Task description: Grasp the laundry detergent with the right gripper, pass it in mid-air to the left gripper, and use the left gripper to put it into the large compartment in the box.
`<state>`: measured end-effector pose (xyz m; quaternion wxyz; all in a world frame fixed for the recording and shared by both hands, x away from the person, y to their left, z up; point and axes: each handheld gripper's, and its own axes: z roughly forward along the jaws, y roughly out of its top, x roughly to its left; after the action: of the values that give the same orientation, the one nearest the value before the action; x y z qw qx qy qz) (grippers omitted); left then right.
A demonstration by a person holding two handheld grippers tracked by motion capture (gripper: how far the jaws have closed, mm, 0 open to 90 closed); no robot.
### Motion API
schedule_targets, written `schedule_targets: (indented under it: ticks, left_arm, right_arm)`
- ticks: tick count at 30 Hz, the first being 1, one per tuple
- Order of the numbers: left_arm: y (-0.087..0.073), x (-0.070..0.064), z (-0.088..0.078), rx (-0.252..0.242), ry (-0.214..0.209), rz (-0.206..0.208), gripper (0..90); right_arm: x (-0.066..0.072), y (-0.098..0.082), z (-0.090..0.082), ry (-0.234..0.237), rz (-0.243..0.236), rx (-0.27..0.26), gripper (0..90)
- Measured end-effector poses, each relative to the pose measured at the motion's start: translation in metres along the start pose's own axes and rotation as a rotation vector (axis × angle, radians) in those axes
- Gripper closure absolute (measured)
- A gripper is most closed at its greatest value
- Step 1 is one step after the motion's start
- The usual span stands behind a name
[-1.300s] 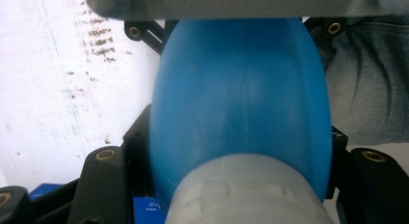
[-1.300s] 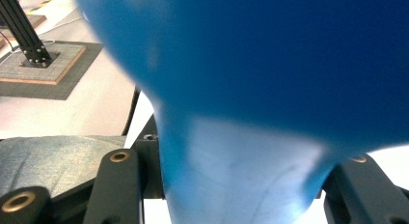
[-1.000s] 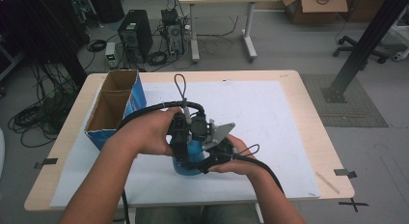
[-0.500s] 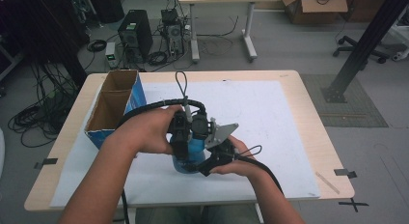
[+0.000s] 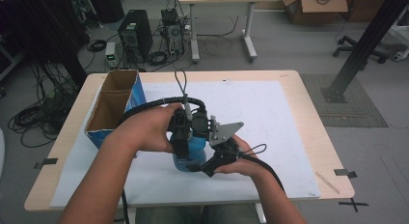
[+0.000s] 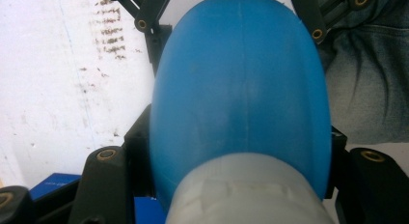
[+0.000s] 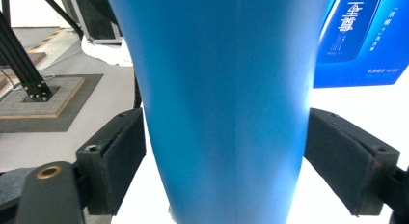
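**One blue bottle, two grippers**

One blue plastic bottle (image 5: 193, 154), smooth and rounded, with a faint seam down its side and a pale whitish collar at one end. Standing near the front middle of the table (image 5: 308, 103), on the white sheet (image 5: 270, 113), well right of the open cardboard box (image 5: 113, 105).

Left gripper (image 6: 241, 137): clamped on the bottle, black jaws pressed against both sides of the body just above the pale collar. Left hand (image 5: 149, 130) wrapped over the gripper from above.

Right gripper (image 7: 224, 161): jaws just opening, now parted around the bottle's narrower part. Small gap visible between each pad (image 7: 125, 159) and the blue wall, so no pressure on it. Right hand (image 5: 238, 161) low, at the bottle's right side.
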<state>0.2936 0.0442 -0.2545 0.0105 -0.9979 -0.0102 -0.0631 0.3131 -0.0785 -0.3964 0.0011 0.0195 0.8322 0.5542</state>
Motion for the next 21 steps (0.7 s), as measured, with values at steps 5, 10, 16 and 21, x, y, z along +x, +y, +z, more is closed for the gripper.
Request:
schedule_targets:
  ticks: [5, 10, 16, 21]
  left_arm:
    - [0.000, 0.000, -0.001, 0.006, -0.003, -0.003, 39.2]
    - [-0.002, 0.001, -0.001, 0.007, 0.001, -0.009, 39.2]
    - [-0.002, 0.003, -0.004, 0.016, -0.004, -0.015, 39.2]
    - [-0.004, 0.009, -0.008, 0.024, -0.023, -0.096, 39.1]
  right_arm:
    - [-0.001, -0.002, 0.000, 0.004, 0.014, -0.004, 7.9]
    - [-0.001, -0.004, -0.001, 0.016, 0.036, -0.003, 0.6]
    - [0.000, -0.002, -0.011, 0.031, 0.050, -0.009, 0.5]
    - [-0.001, 0.000, -0.031, 0.030, 0.031, -0.001, 0.6]
